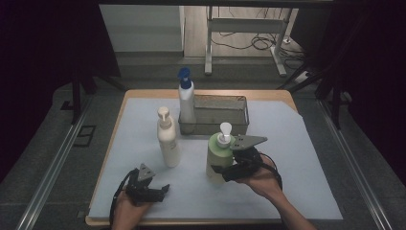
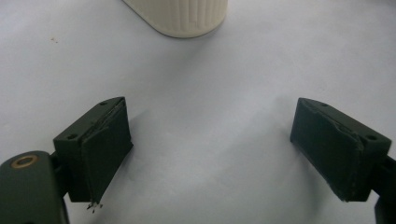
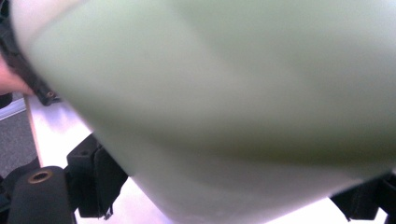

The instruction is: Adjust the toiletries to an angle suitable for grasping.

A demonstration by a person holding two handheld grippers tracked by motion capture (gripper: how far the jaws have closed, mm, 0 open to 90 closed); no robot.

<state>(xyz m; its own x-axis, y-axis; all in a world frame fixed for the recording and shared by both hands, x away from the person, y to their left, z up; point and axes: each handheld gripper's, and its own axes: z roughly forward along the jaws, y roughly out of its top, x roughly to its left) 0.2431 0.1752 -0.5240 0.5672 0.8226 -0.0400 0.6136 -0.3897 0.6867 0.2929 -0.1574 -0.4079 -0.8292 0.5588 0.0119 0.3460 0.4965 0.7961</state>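
Your right tool (image 1: 229,168) grips the green bottle (image 1: 219,160): jaws spread wide on either side of its body, pads against it. In the right gripper view the green bottle (image 3: 224,107) sits blurred and close between the jaws. The bottle stands upright near the middle of the tabletop (image 1: 282,94), toward the near edge, white pump on top. I can't tell whether its base touches the white sheet (image 1: 287,158) or is lifted a hair.

Your left tool (image 1: 152,190) is open and holds nothing. It rests low by the near left corner; in the left gripper view both jaws stand well apart over bare sheet (image 2: 210,93).

The white bottle (image 1: 168,139) stands upright left of centre, just ahead of the left tool; its base shows at the top of the left gripper view (image 2: 180,16). It stands well apart from the green one.

The metal basket (image 1: 225,111) sits at the far middle. The blue-capped bottle (image 1: 186,98) stands upright at its left end; I can't tell whether inside or just beside it.
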